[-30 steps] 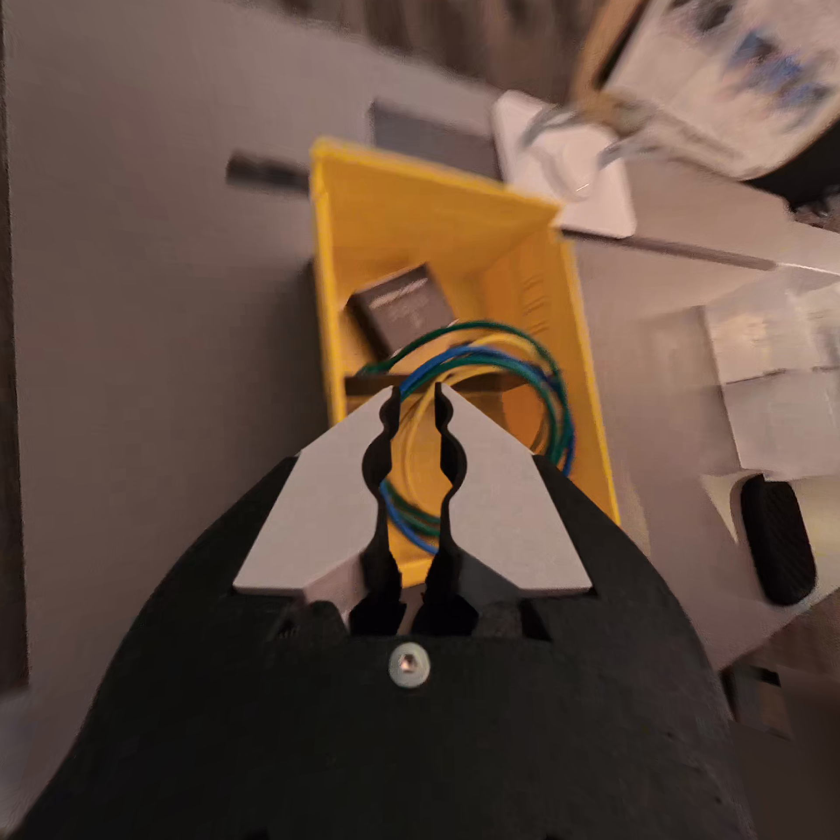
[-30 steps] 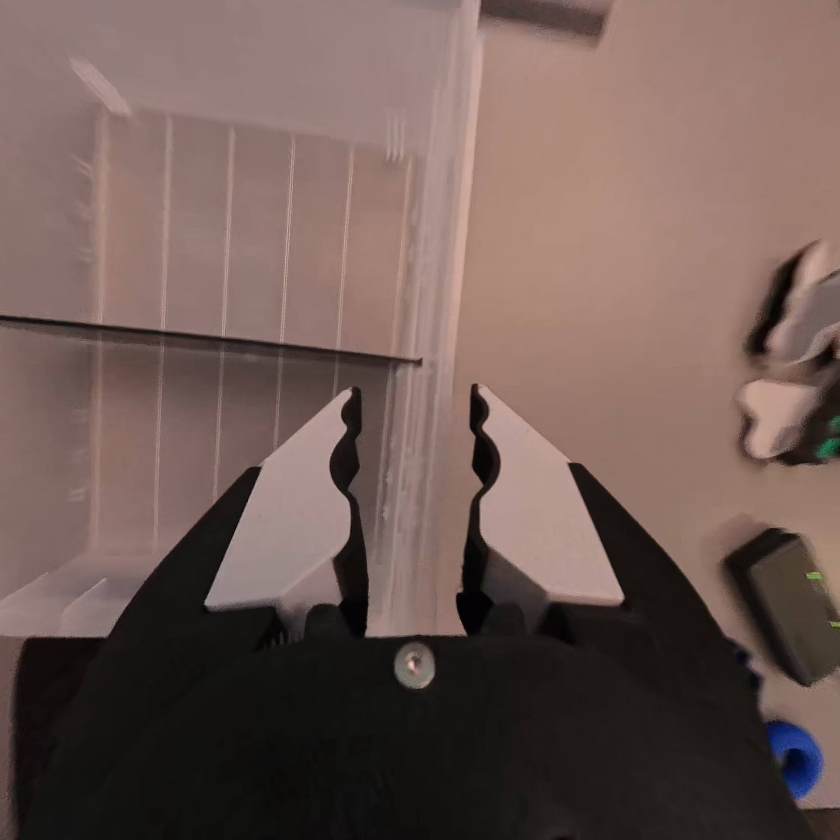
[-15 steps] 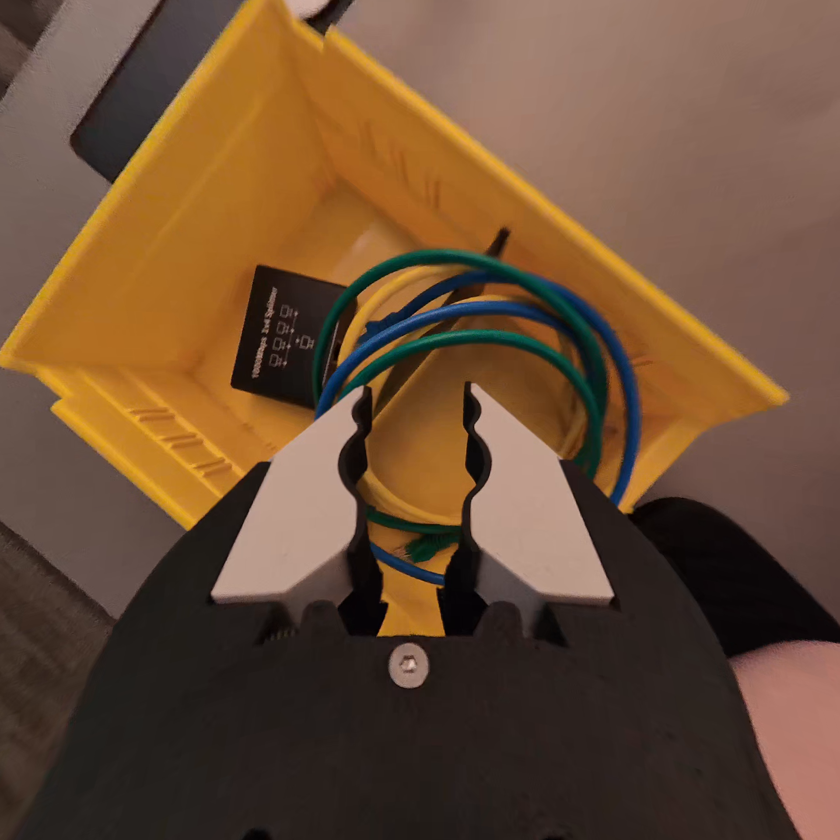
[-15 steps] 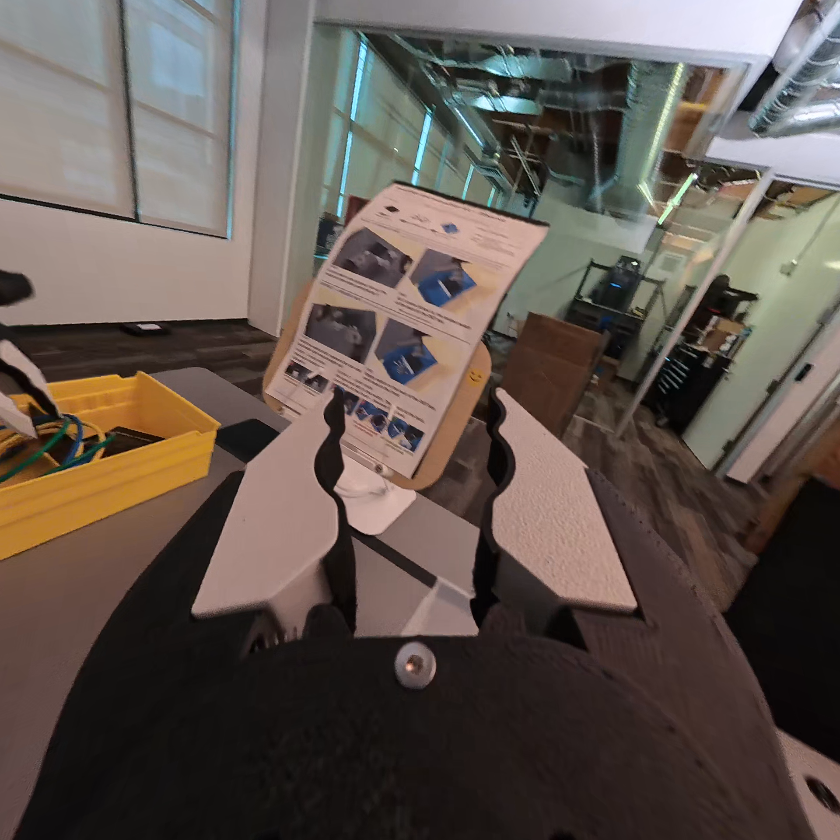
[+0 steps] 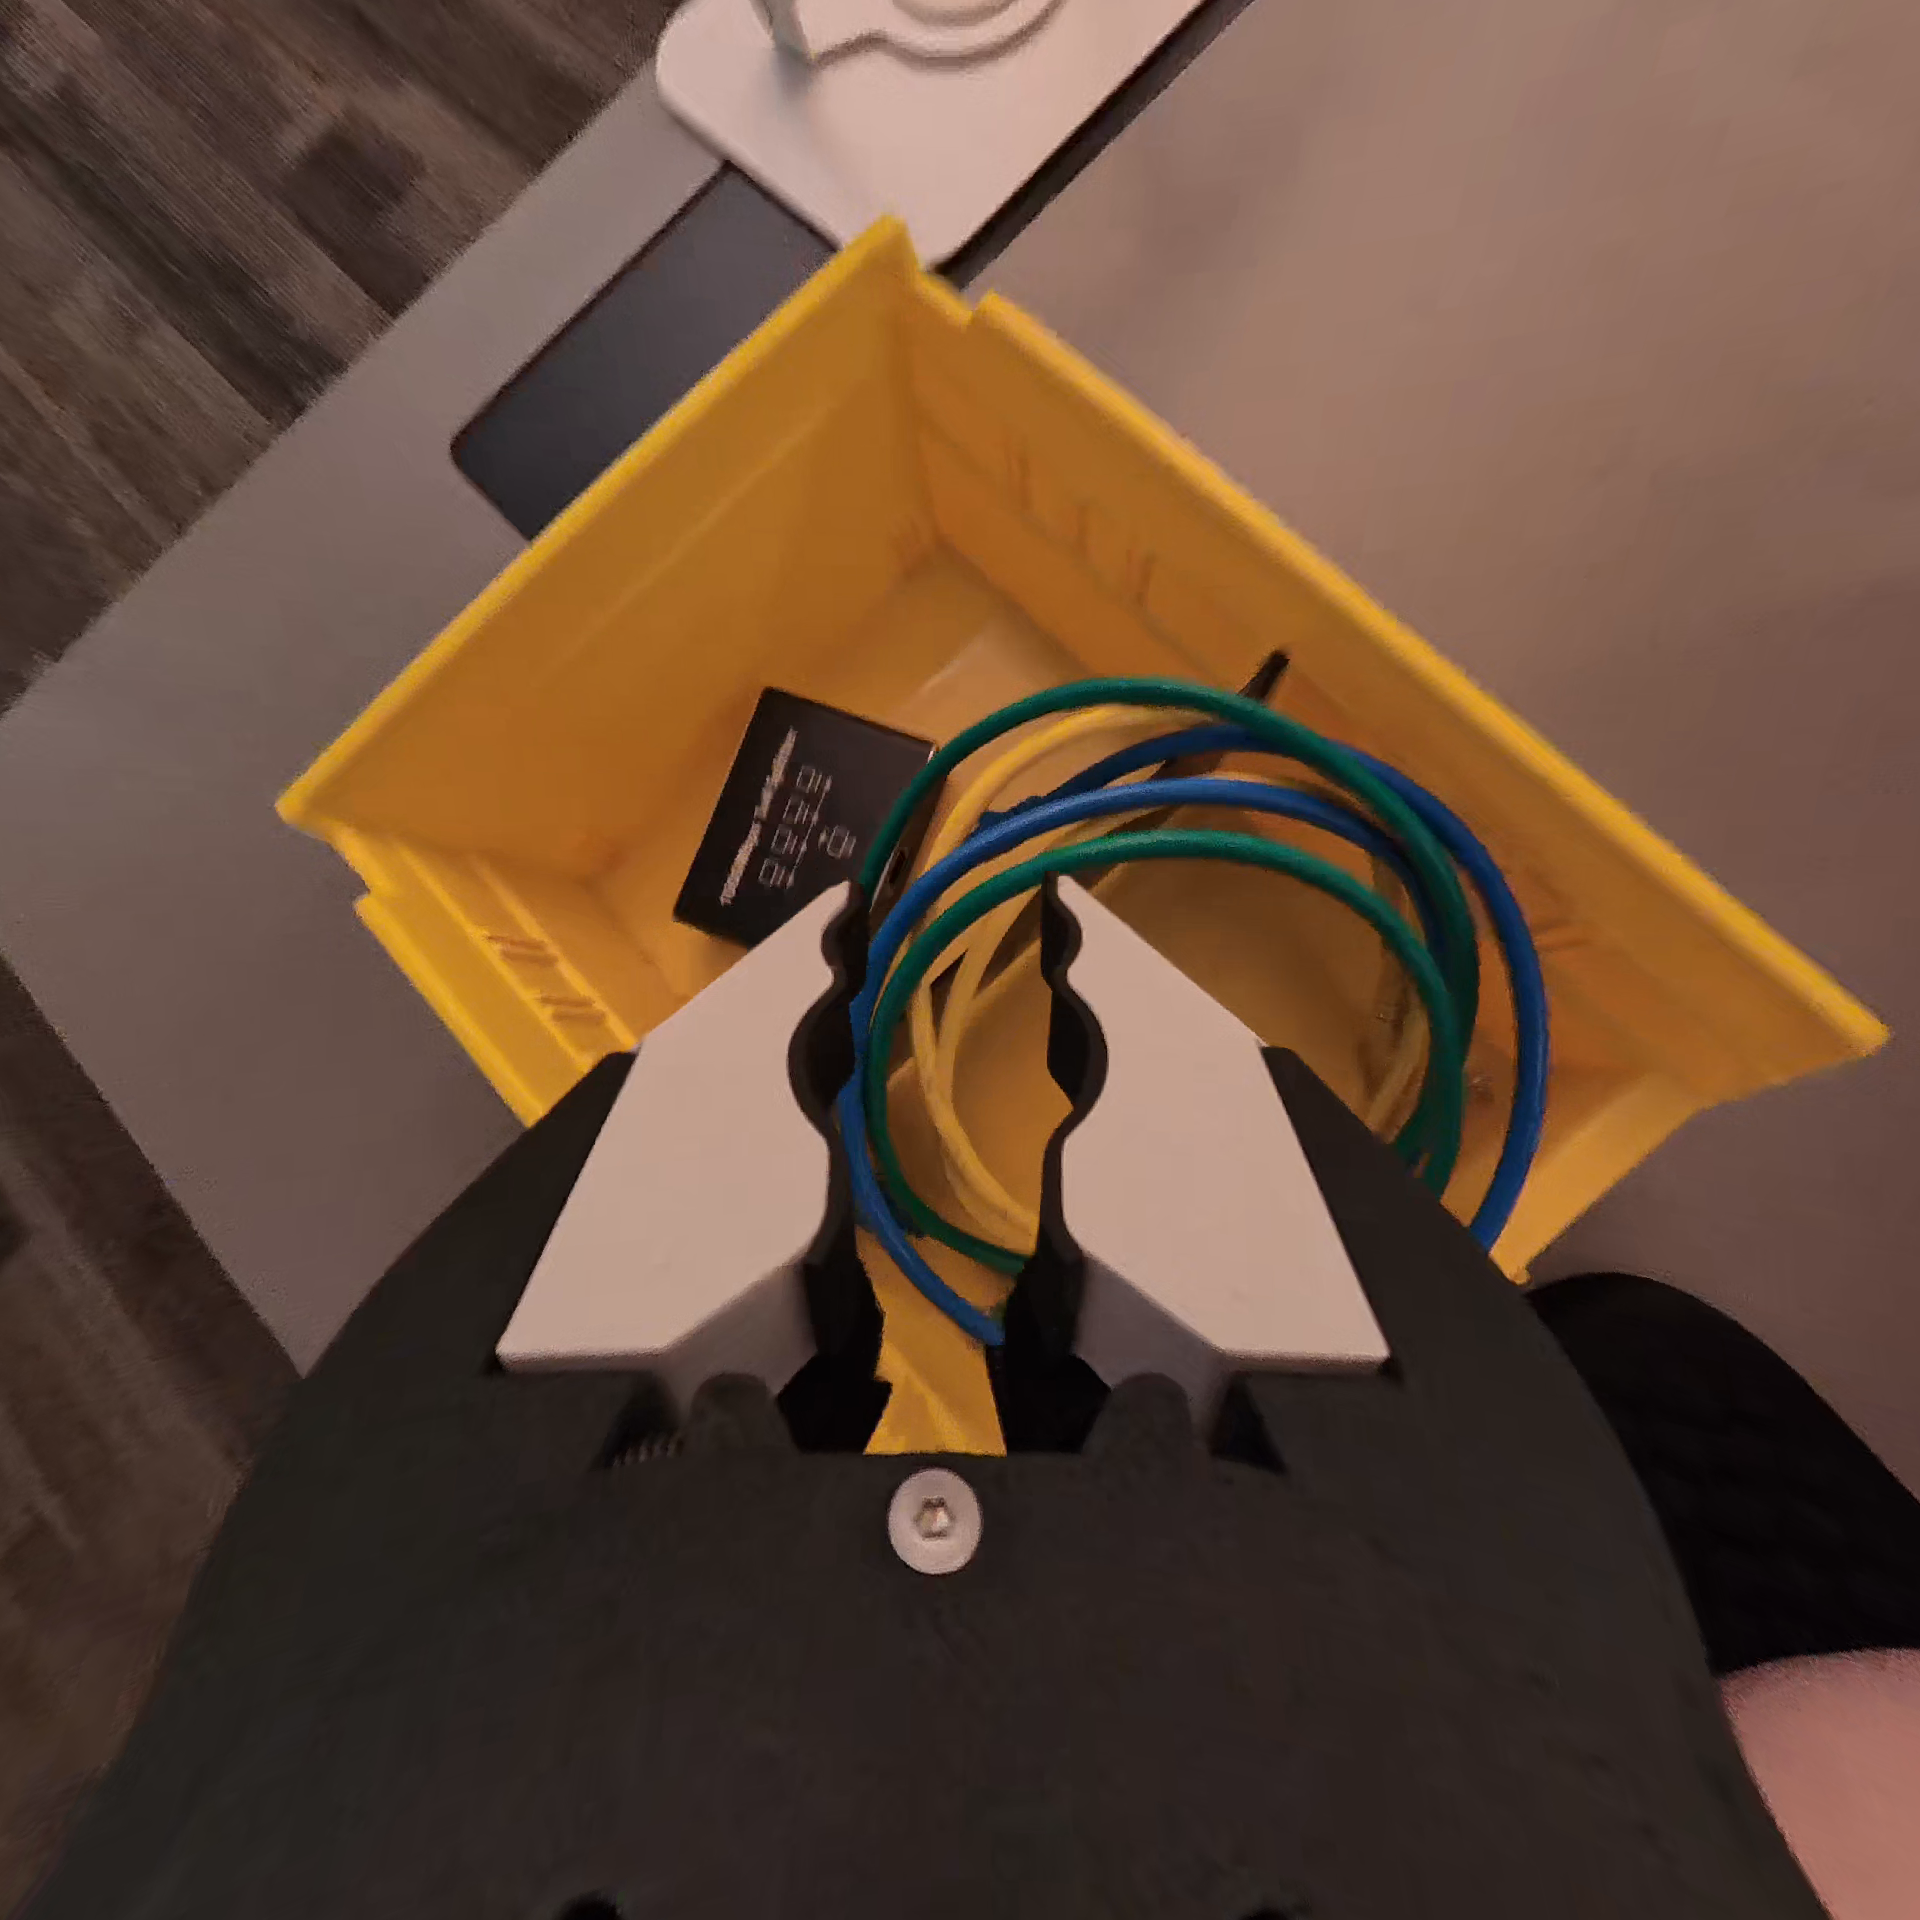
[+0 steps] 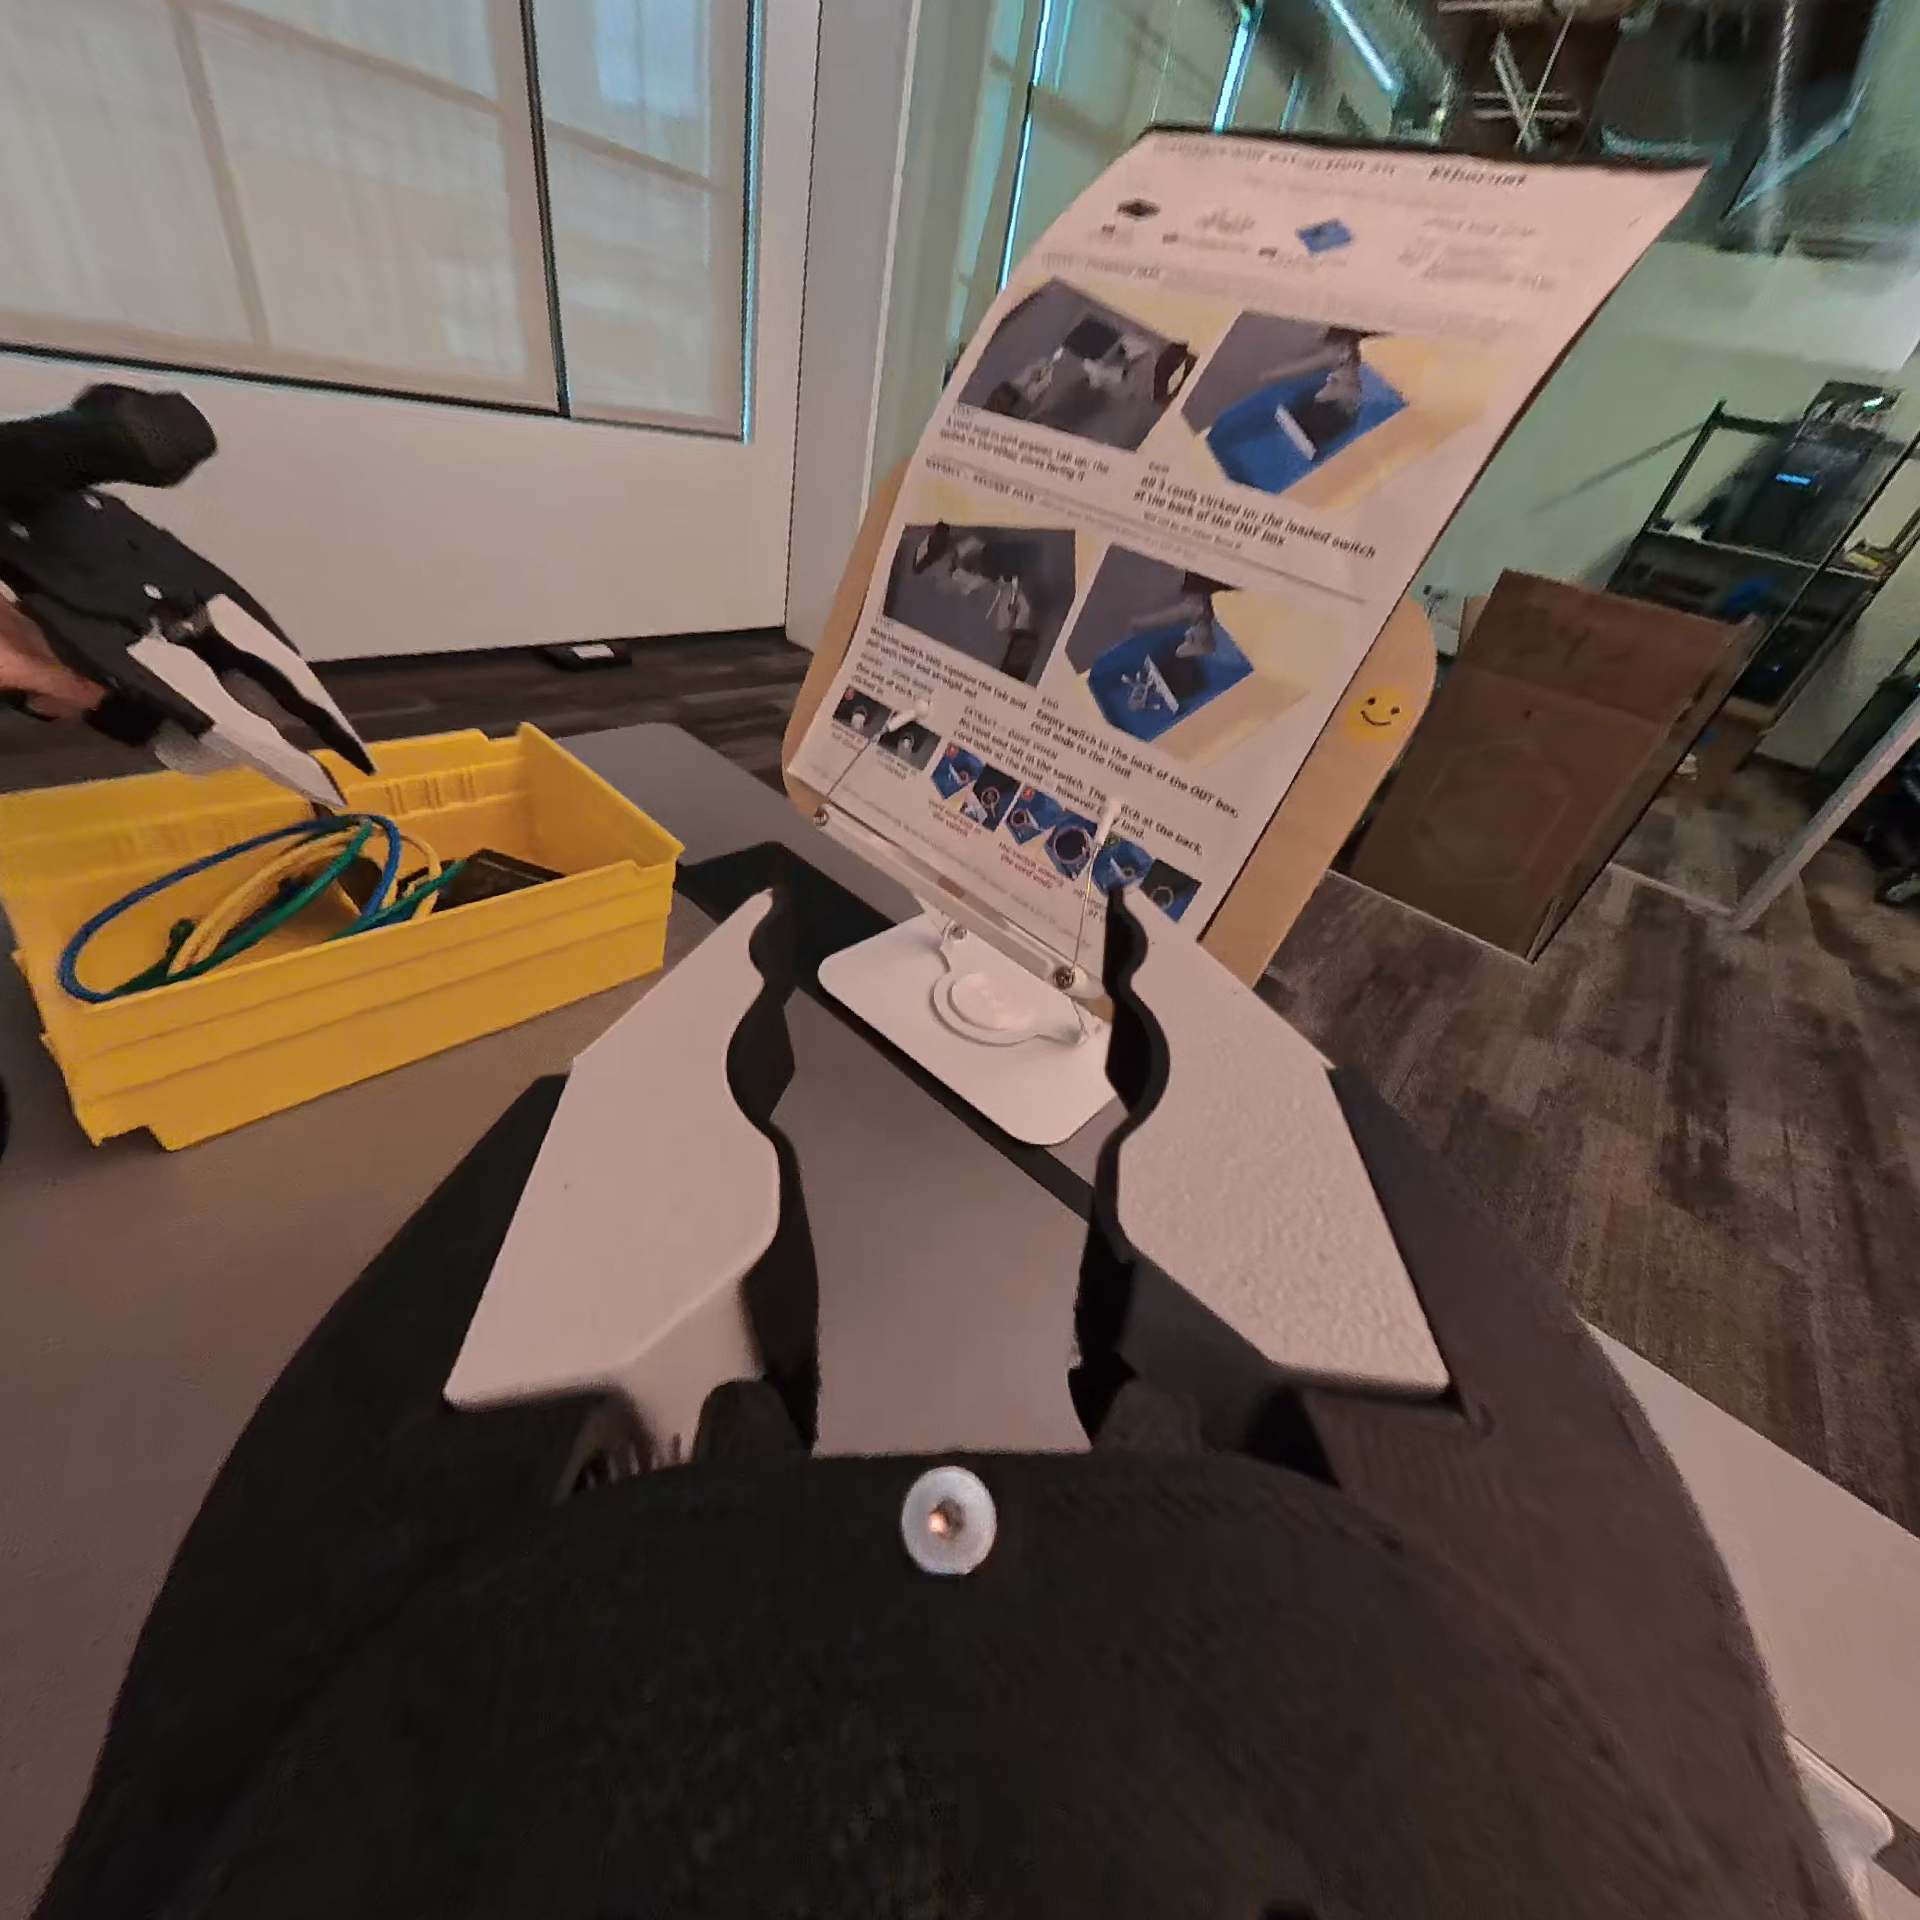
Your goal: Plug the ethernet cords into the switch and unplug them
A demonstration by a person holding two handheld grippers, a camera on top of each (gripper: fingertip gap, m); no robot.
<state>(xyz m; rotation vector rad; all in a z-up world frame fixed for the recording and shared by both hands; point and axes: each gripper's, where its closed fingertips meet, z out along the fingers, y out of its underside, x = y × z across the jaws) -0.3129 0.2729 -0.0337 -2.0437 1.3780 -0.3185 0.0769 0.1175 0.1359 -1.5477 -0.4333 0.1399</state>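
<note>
A yellow bin [image 5: 665, 665] on the grey table holds a small black switch [image 5: 800, 821] and coiled blue [image 5: 1174, 800], green [image 5: 1195, 847] and yellow [image 5: 966, 1049] ethernet cords. My left gripper [image 5: 951, 899] is open and hangs just above the coils, its tips straddling the blue and green loops without gripping them. In the right wrist view the bin [image 6: 343, 997] sits at the left with the left gripper [image 6: 332, 784] over it. My right gripper [image 6: 940, 904] is open and empty, above the table away from the bin.
An instruction sheet on a cardboard backing [image 6: 1195, 540] stands on a white stand base [image 6: 987, 1029] beyond the bin; the base also shows in the left wrist view [image 5: 935, 104]. A dark inset panel [image 5: 623, 353] lies in the table. Carpet floor [image 6: 1610, 1091] lies past the table edge. My hands' fingertips stand some 45 centimeters from each other.
My left gripper has moved closer over the bin, its tips now around the cord loops. My right gripper swung up from a downward view and has moved nearer the sheet stand.
</note>
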